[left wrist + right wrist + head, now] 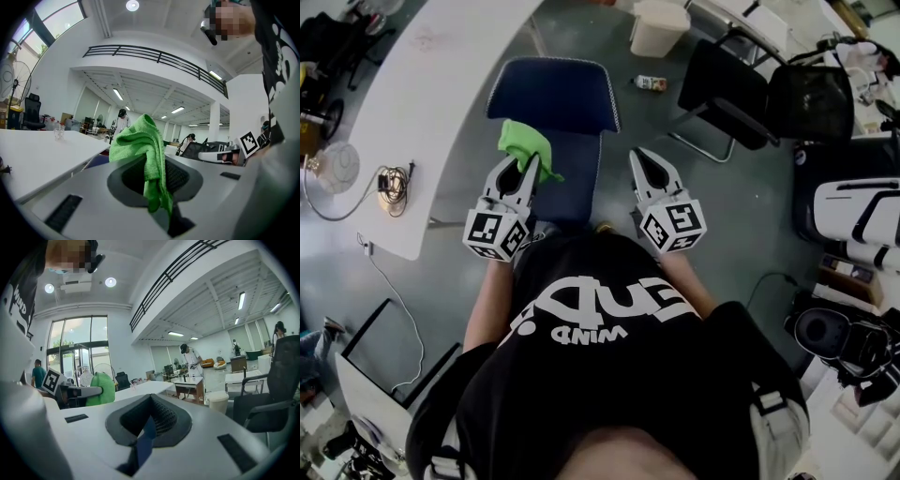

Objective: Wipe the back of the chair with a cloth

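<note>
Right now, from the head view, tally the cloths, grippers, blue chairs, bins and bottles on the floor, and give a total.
cloth: 1
grippers: 2 (left gripper, right gripper)
blue chair: 1
bin: 1
bottle: 1
Total: 6

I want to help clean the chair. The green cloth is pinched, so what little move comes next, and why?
Probably press the left hand-held gripper forward so the cloth meets the chair back. The cloth is clamped in its jaws near that back; the right hand-held gripper is shut, empty.
</note>
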